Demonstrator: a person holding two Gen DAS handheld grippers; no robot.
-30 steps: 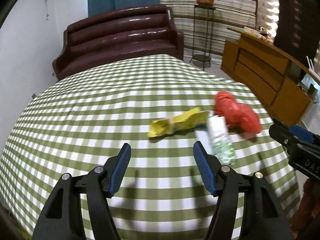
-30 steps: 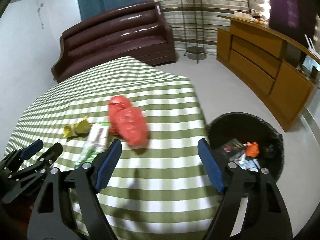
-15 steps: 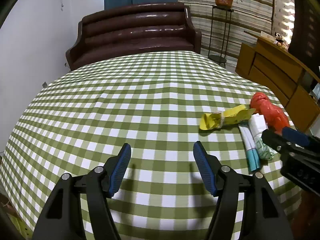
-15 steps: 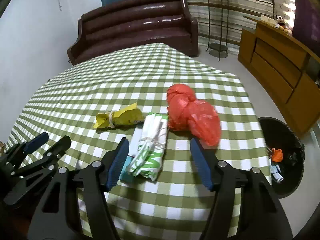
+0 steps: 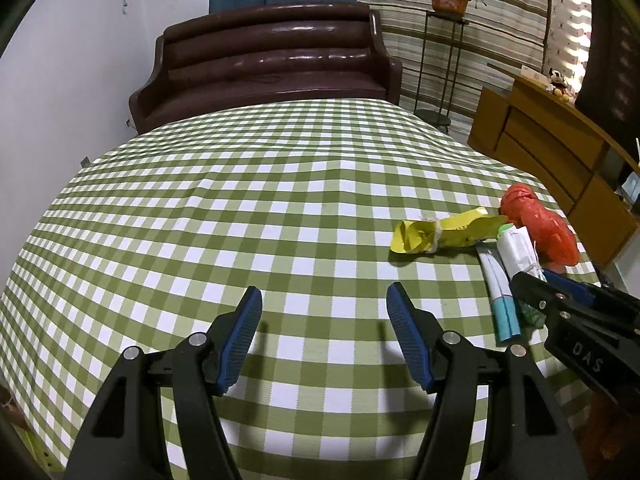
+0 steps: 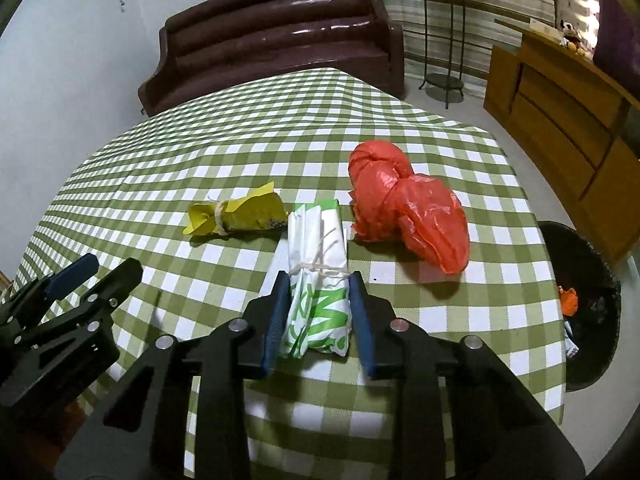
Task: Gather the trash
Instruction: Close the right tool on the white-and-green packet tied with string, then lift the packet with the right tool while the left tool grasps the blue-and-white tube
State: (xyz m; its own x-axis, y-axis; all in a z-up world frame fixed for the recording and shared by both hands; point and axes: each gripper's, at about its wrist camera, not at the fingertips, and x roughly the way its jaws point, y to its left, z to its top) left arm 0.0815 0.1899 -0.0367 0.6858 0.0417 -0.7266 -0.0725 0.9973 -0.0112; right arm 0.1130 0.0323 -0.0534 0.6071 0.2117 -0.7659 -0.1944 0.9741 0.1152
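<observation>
Three pieces of trash lie on the green checked tablecloth (image 6: 240,152): a yellow tied wrapper (image 6: 236,214), a white-and-green tied packet (image 6: 318,264) and a red plastic bag (image 6: 408,204). My right gripper (image 6: 318,312) has its two blue pads on either side of the white-and-green packet, closed in against it. My left gripper (image 5: 322,332) is open and empty over bare cloth, left of the trash. In the left wrist view the yellow wrapper (image 5: 440,232), the packet (image 5: 516,248), the red bag (image 5: 540,228) and the right gripper (image 5: 568,304) show at the right.
A black trash bin (image 6: 588,304) holding scraps stands on the floor beside the table's right edge. A dark brown sofa (image 5: 264,64) is behind the table. A wooden sideboard (image 5: 560,148) and a plant stand (image 5: 440,40) are at the far right. A flat white-and-teal packet (image 5: 500,296) lies under the tied packet.
My right gripper moved forward and left onto the white-and-green packet and narrowed its jaws around it. My left gripper swung left, away from the trash, and stayed open.
</observation>
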